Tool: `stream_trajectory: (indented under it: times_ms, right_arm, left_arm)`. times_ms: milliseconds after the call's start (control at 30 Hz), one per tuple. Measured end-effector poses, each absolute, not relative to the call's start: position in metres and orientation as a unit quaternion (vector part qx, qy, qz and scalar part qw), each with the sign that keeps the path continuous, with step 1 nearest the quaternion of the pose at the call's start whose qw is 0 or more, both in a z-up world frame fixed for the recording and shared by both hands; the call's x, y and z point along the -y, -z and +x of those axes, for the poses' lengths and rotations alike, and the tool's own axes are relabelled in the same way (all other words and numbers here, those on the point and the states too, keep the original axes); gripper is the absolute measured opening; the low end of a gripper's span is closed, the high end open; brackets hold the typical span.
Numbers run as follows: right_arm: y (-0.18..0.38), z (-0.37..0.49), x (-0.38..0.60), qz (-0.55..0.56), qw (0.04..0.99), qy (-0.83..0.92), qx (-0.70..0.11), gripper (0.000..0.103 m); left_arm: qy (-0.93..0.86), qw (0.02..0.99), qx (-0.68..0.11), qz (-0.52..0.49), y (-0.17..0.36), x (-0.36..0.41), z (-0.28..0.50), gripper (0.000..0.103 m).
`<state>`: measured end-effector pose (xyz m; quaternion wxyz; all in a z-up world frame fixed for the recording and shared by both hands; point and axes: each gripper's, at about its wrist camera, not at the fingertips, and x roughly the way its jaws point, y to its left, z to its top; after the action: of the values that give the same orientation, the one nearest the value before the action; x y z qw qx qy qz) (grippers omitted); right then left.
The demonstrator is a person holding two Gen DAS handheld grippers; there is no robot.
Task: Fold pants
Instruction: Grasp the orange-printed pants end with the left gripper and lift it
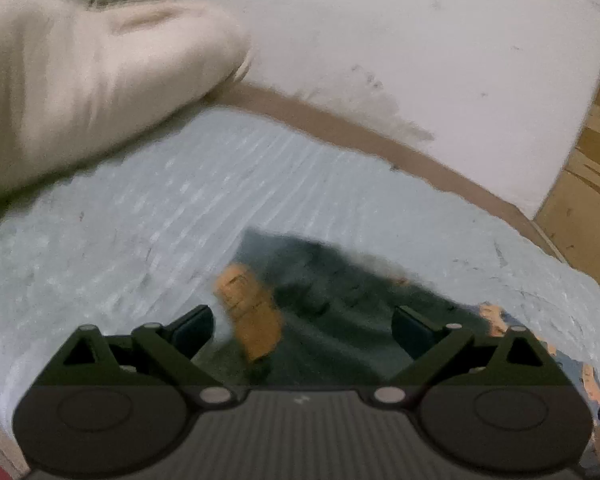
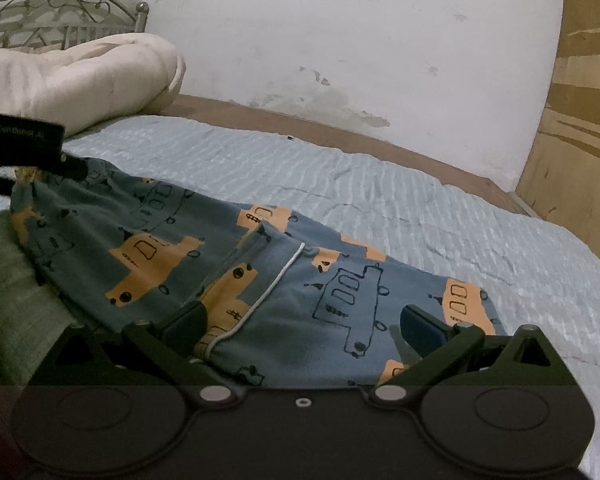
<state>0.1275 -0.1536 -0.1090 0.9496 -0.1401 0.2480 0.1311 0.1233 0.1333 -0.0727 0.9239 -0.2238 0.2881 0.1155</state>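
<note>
Pants (image 2: 228, 264) are spread on a pale blue bedspread (image 2: 380, 184), their blue-grey cloth printed with orange and outlined vehicles, and a thin white piping line is seen running down the middle. At the far left of the right wrist view, a cream pillow (image 2: 80, 80) is laid against a metal headboard (image 2: 52, 4). Below it, part of the left gripper (image 2: 24, 136) is seen over the pants' left end; from this view its jaws cannot be judged. In its own blurred view, the left gripper (image 1: 302, 330) is held wide, with nothing pinched between the fingers, and dark cloth with an orange patch is seen beneath the gap. Further right, the right gripper (image 2: 304, 324) is spread fully wide above the near part of the pants; the cloth is not pressed by either pad. Behind the bed a stained white wall (image 2: 380, 40) is seen, and at the far right a wooden panel (image 2: 572, 160).
</note>
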Motion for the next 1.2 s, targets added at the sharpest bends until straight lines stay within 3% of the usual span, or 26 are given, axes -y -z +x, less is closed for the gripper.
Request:
stream_trajectory:
  times_ms: [600, 767, 1100, 1200]
  right_arm:
    - [0.103, 0.128, 0.155, -0.126, 0.953, -0.147, -0.233, 0.102]
    - [0.104, 0.127, 0.155, -0.120, 0.953, -0.152, -0.233, 0.102]
    - [0.102, 0.128, 0.155, -0.122, 0.952, -0.155, -0.235, 0.102]
    - [0.103, 0.130, 0.156, -0.126, 0.949, -0.158, -0.241, 0.102]
  left_arm:
    - [-0.124, 0.902, -0.304, -0.282, 0.079, -0.154, 0.126, 0.096]
    - [-0.152, 0.895, -0.315, -0.278, 0.079, -0.154, 0.128, 0.080]
    - [-0.150, 0.886, -0.304, -0.316, 0.078, -0.168, 0.130, 0.022]
    - [-0.143, 0.902, -0.281, -0.294, 0.064, -0.160, 0.126, 0.017]
